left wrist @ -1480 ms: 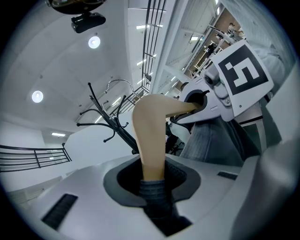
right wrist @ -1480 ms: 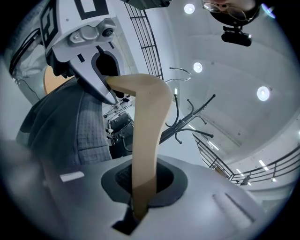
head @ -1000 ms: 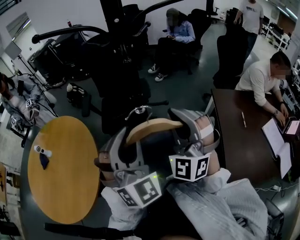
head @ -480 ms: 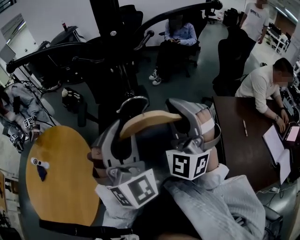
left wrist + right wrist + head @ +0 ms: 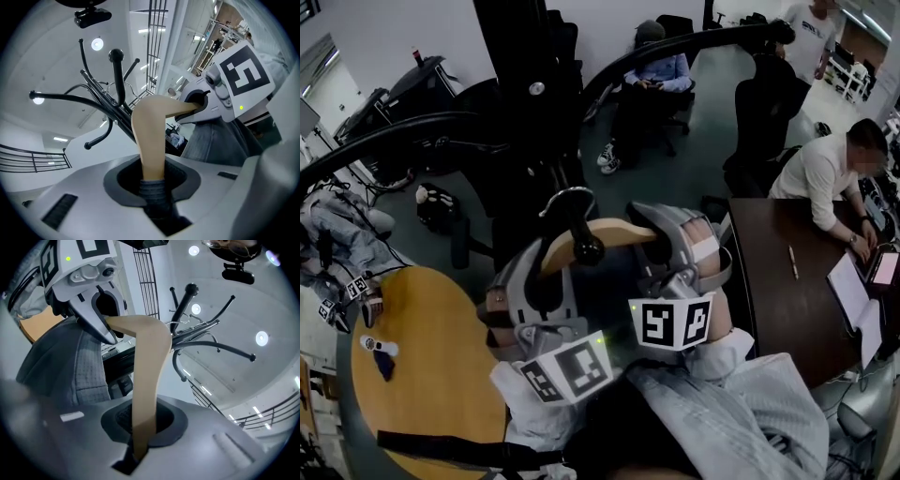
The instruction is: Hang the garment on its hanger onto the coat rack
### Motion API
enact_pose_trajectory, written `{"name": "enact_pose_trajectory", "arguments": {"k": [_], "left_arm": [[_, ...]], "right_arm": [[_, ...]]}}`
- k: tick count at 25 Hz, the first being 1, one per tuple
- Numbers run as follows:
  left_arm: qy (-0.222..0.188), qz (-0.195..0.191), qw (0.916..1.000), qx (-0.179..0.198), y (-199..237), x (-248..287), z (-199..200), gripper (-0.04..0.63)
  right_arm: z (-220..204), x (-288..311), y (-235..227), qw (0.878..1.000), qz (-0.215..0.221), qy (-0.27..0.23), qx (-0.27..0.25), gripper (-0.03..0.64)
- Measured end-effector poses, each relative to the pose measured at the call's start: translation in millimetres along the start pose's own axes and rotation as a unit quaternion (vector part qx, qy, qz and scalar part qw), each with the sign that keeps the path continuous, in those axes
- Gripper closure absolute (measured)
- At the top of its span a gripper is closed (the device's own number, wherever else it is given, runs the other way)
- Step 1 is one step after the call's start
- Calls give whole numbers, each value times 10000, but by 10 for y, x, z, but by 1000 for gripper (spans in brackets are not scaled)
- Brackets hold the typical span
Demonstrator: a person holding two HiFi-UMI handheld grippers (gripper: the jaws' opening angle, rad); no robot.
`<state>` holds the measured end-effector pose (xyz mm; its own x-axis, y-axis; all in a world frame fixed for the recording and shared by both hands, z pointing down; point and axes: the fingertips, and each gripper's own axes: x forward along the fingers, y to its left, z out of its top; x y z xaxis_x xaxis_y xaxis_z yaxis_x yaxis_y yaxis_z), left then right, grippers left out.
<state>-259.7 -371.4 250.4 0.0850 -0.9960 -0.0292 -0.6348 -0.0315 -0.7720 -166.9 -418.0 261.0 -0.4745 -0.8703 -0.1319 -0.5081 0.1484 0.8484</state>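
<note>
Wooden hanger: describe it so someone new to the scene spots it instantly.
In the head view, find the black coat rack at top centre. Just below it the left gripper and right gripper each clamp one end of the wooden hanger. It is the only pale curved bar, metal hook on top, unlike the flat round table.

Both rigs are chunky matte-grey plastic shells: the left gripper (image 5: 551, 267) and right gripper (image 5: 654, 239) each carry a white cube with black square markers (image 5: 567, 370) plus a tiny green light (image 5: 598, 341). Person's wearing a pale grey fine-checked shirt sleeve (image 5: 741, 412), pretty baggy too.
</note>
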Motion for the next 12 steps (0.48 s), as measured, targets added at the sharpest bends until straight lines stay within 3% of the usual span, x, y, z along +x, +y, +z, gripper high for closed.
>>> {"name": "enact_pose_trajectory", "arguments": {"k": [6, 12], "left_arm": [[231, -143, 9996, -69, -48, 173, -223, 511], [189, -62, 9998, 36, 100, 329, -350, 511]], "right_arm": [[-87, 214, 190, 9997, 241, 56, 60, 611], [-22, 466, 233, 9997, 218, 9, 125, 611]]}}
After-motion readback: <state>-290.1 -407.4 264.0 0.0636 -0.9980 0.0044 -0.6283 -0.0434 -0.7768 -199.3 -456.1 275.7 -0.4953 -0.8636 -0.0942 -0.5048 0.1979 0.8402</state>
